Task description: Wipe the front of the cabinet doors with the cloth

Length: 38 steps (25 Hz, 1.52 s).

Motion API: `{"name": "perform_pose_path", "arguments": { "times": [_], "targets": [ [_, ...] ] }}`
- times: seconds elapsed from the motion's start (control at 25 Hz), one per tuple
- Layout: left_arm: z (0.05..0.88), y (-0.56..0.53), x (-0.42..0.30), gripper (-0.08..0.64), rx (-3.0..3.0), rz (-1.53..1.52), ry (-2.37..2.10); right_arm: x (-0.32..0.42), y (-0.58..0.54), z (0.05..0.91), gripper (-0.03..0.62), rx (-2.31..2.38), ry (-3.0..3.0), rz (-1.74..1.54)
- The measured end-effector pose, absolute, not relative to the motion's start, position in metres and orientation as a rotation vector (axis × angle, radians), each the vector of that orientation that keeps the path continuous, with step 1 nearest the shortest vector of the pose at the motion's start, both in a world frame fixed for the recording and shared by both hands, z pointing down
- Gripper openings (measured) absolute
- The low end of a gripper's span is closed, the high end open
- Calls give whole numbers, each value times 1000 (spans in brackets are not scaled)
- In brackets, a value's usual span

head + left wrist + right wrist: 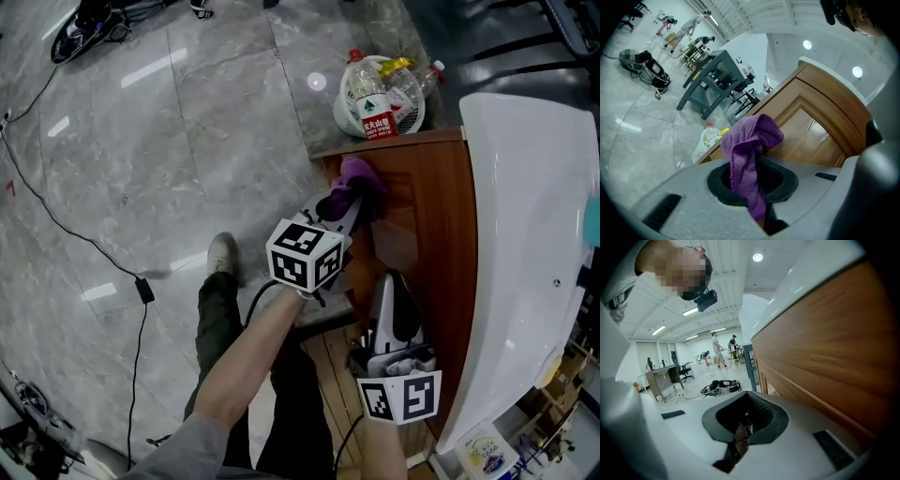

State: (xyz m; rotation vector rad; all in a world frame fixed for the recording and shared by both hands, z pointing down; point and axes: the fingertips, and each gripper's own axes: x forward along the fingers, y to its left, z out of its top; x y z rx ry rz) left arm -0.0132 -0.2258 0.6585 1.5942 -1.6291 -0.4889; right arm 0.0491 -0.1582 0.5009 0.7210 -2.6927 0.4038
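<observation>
I see a large open lab hall: polished grey stone floor (187,141), ceiling strip lights (691,311), a desk (661,378) with an office chair (686,372), coiled cables (721,386) on the floor, people (716,348) standing far off.

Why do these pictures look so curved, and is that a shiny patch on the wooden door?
Both gripper views are wide-angle, so straight edges bow and corners go dark. In the left gripper view, light glares off the cabinet door beside the cloth. In the head view, the floor shows bright streaks.
</observation>
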Motion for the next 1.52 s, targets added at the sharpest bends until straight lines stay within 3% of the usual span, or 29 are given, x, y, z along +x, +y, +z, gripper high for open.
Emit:
{"name": "perform_pose_path", "arguments": {
  "times": [0.96, 1.52],
  "targets": [
    [757, -204, -5, 40, 1416, -340, -1562, 62, -156, 533, 9, 745, -2644, 425],
    [682, -162, -21, 40, 1478, -363, -1628, 60, -134, 493, 9, 744, -2672, 449]
  ]
}}
